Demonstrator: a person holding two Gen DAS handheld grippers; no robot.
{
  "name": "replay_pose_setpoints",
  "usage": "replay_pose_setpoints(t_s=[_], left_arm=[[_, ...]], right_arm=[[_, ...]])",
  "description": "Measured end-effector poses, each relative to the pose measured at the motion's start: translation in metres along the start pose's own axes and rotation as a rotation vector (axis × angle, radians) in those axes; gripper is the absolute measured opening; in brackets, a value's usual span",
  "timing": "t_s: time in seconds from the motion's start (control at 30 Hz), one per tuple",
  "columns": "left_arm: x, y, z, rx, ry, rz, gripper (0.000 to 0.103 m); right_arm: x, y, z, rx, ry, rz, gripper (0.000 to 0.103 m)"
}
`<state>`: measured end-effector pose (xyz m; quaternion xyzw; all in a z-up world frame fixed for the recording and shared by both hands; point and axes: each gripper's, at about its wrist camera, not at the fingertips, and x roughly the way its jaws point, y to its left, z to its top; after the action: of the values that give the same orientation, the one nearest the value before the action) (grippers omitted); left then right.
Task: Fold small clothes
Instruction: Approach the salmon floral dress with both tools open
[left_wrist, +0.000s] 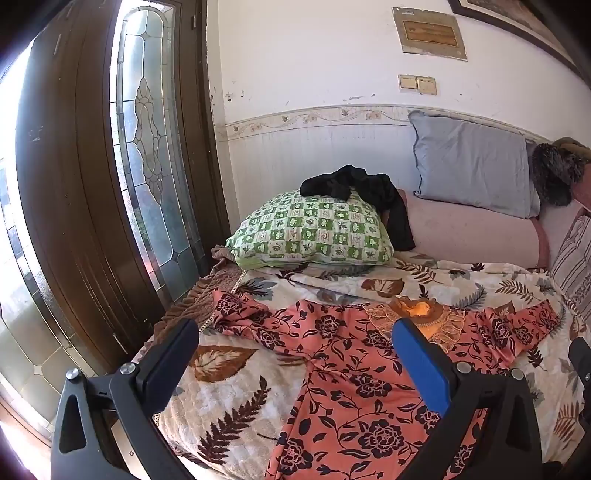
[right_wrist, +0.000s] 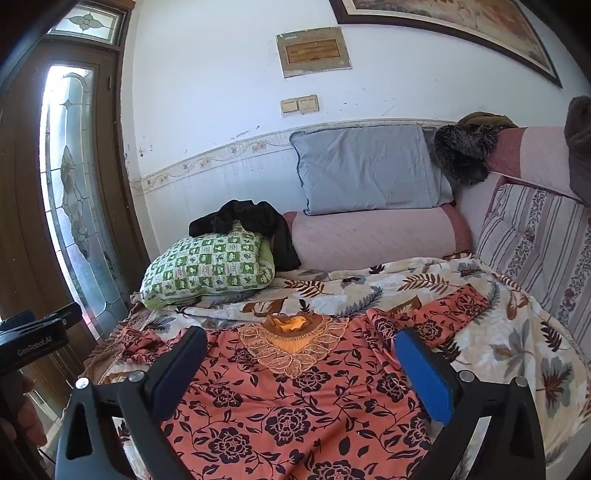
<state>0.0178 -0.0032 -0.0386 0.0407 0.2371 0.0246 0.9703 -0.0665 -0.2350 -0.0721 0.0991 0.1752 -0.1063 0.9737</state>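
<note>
A: Both claws first. Left gripper (left_wrist: 295, 328) and right gripper (right_wrist: 301, 336) each stand spread as wide as they go, tipped slightly downward, with nothing between the fingers. Neither touches cloth.

B: Then by size, largest down?

A: Item one: bed, covered by a leaf-print blanket (right_wrist: 517, 354), cream with brown and grey fronds. Item two: grey pillow (right_wrist: 369, 166) propped against the wall. Item three: green checked pillow (right_wrist: 207, 269) at the door side, a black garment (right_wrist: 255, 221) slung over it. Item four, the task's thing: coral floral dress (right_wrist: 295, 413), lying flat and face up on the blanket, unfolded, directly under both claws. One sleeve (right_wrist: 443, 314) reaches toward the striped cushion, and the other sleeve (left_wrist: 236, 310) runs to the door-side edge. Item five: lace collar (right_wrist: 295, 350), at the far end of the dress.

B: So folding hasn't begun?

A: My reading is no. The first step looks like taking the sleeves.

B: How to do it well?

A: Each claw should probably drop onto its own sleeve near the cuff and pinch only the dress, not the blanket beneath. Lift just clear, then carry the sleeves inward across the chest, keeping the body smooth. The door-side sleeve is rumpled, so it wants flattening first.
</note>
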Motion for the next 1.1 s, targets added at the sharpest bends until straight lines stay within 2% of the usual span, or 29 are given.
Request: replay_pose_setpoints(t_s=[0.67, 0.9, 1.0, 1.1], left_arm=[[0.018, -0.016, -0.004, 0.04, 0.023, -0.002, 0.103], [0.021, -0.015, -0.007, 0.038, 0.025, -0.001, 0.103], [0.026, -0.017, -0.009, 0.044, 0.032, -0.007, 0.103], [0.035, -0.022, -0.01, 0.05, 0.045, -0.013, 0.103]], right_arm=[[0.02, -0.01, -0.004, 0.034, 0.037, -0.01, 0.103], [0.021, -0.01, -0.003, 0.087, 0.061, 0.009, 0.103], [0.024, -0.01, -0.006, 0.035, 0.031, -0.014, 0.103], [0.032, -0.014, -0.007, 0.005, 0.042, -0.035, 0.103]])
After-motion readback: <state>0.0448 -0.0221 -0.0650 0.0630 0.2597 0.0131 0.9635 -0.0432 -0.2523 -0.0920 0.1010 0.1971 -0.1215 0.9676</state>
